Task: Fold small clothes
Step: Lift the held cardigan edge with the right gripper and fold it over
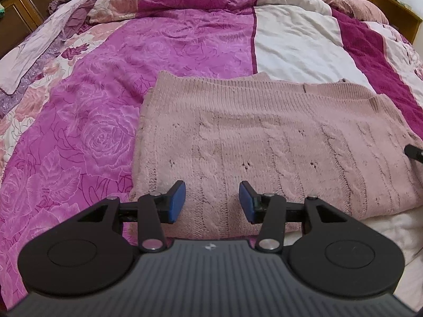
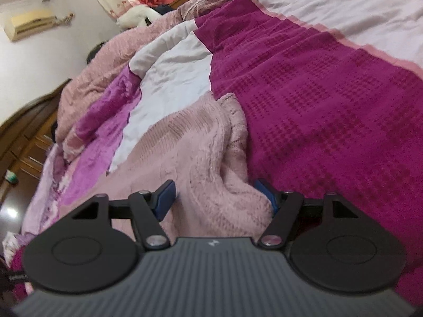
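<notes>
Sweater (image 1: 264, 142): pink cable knit, folded flat on floral bedspread (image 1: 111, 84).
Left gripper (image 1: 212, 202): jaws half apart over sweater's 6 o'clock edge, gripping nothing.
Right gripper (image 2: 219, 198): jaws wide, bunched sweater edge between, grip unclear.

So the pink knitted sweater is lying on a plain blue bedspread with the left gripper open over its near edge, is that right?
Not quite: the bedspread is not plain blue but purple and white with a rose pattern, as the left wrist view shows. The rest holds: the pink knitted sweater lies on it, and the left gripper is open over its near edge.
</notes>
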Tool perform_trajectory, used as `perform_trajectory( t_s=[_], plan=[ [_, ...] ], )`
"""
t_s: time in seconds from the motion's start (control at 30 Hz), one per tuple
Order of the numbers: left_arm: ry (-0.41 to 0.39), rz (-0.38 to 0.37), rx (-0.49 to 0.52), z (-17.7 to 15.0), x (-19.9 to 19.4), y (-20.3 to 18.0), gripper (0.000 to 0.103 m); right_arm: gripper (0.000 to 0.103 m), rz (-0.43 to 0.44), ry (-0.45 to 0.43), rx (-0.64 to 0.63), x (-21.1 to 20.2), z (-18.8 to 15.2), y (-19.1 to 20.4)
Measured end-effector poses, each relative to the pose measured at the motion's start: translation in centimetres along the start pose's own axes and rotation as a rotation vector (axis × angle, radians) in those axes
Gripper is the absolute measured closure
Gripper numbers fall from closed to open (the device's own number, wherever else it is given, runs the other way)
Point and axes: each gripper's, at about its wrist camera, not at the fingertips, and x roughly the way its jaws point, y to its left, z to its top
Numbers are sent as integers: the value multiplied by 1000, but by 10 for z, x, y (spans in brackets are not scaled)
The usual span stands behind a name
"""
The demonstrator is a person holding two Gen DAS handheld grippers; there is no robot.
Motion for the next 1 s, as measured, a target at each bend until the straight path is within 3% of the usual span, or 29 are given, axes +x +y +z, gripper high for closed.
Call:
perform_trajectory(
  t_s=[0.2,0.3,0.33,0.37,0.77,1.0],
  plan=[
    [6,4,0,0,3,0,50,35,33,-20,55,9,4,-4],
    [3,2,-3,1,2,1,50,53,41,-21,78,13,6,-6],
    [0,2,-4,1,1,2,50,71,43,-16,91,14,7,-8],
    [-2,1,-5,2,1,2,50,77,56,-10,110,15,8,-11],
    [-24,-3,-59,7,-21,30,50,80,182,-65,240,2,16,3],
    [-44,14,-65,6,-32,43,50,80,230,-93,194,-7,24,42]
  ],
)
